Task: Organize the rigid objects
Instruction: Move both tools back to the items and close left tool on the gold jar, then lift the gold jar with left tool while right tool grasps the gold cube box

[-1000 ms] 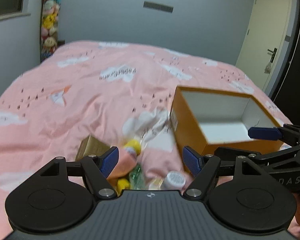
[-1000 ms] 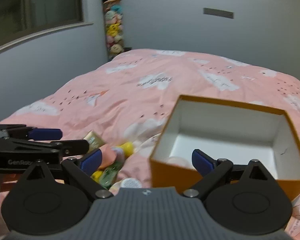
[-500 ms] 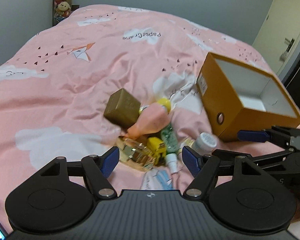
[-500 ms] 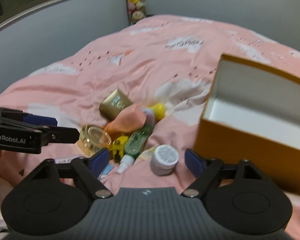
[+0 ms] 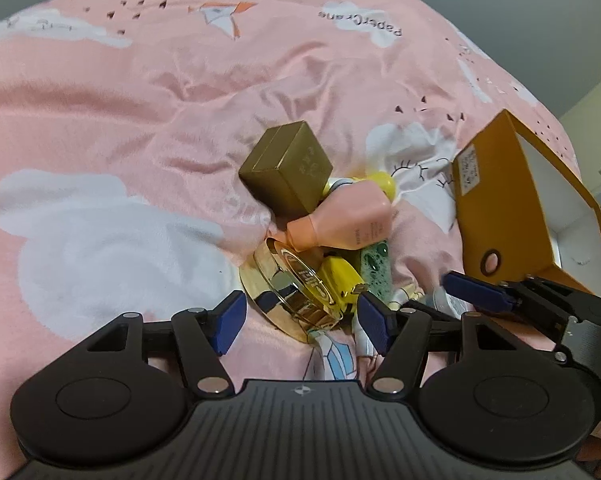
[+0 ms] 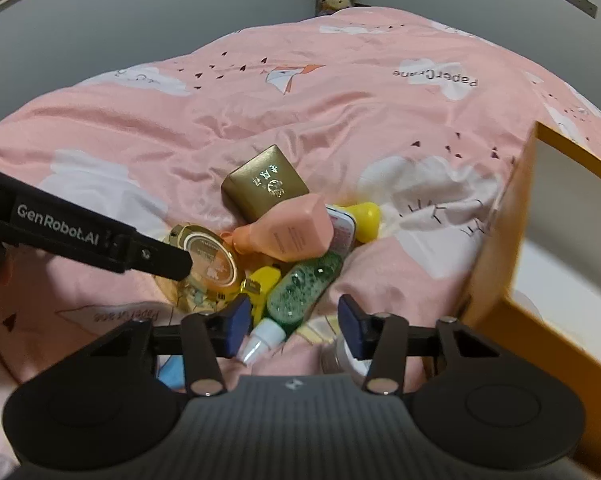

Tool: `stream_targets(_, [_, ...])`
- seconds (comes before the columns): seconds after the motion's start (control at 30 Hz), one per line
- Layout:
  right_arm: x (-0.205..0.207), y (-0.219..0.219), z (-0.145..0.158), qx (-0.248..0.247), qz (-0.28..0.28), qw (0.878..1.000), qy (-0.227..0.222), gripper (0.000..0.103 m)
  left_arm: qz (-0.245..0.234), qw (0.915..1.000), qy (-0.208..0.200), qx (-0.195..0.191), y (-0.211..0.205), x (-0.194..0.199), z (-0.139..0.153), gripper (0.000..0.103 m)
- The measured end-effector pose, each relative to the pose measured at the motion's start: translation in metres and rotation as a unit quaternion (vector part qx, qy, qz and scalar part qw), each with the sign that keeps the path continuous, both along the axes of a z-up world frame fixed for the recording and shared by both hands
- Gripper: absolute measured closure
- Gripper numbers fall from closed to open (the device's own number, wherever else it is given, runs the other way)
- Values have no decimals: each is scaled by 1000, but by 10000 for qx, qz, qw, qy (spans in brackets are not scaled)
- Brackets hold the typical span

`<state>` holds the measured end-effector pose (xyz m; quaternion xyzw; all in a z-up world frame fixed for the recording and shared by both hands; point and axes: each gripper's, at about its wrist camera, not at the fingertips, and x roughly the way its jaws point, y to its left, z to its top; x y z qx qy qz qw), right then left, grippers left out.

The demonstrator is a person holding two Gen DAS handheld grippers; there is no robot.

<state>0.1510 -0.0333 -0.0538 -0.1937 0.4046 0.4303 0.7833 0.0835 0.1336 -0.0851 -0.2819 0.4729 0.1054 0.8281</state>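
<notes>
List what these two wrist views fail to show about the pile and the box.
- Orange box interior: right wrist view, cut off by the frame edge and blurred.
- White-capped jar: right wrist view, mostly behind the right gripper, whose jaws are closing.
- Gold round tin label: left wrist view, glare; unreadable.
- Green bottle: left wrist view, under the pink bottle.

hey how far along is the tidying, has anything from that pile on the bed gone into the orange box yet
Barely started. The orange box shows mostly bare white inside; a pale shape in it is too blurred to name. In hand: nothing. The left gripper is closing around the round gold tin, the right gripper around the green bottle. Left: gold box, pink bottle, the rest.
</notes>
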Motion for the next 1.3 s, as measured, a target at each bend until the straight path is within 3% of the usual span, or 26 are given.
stream_targets(0.2, [12,26,-12,-33,239,9997,55,61,132,9998,88,-121,5,9,-15,28])
stream_targets(0.33, [16,38,-23,-127,340,9992,159,65,209,9998,25,-51,3,13,-20,40])
stream_targets(0.43, [16,41,-30,-165,398,9988,232,66,113,9996,-86,262,-6,15,-14,52])
stream_targets(0.6, [16,41,-31,-185,411,9988,210,65,42,9997,-47,239,-8,24,-22,53])
stream_targets(0.73, [17,44,-32,-212,417,9987,196,65,100,9996,-36,266,-7,28,-32,60])
stream_targets(0.9, [15,43,-29,-195,420,9988,156,65,14,9989,-240,408,-9,19,-22,66])
stream_targets(1.07, [13,46,-15,-106,605,9980,-140,64,56,9949,-560,841,-10,11,0,68])
stream_targets(1.17, [17,54,-8,-152,781,9962,-366,61,160,9887,-767,1280,-8,8,15,70])
stream_targets(1.27, [26,65,-2,-223,938,9938,-558,43,332,9841,-851,1523,0,11,23,72])
stream_targets(1.3, [28,69,-1,-253,1002,9927,-618,42,403,9842,-859,1497,5,12,23,72])
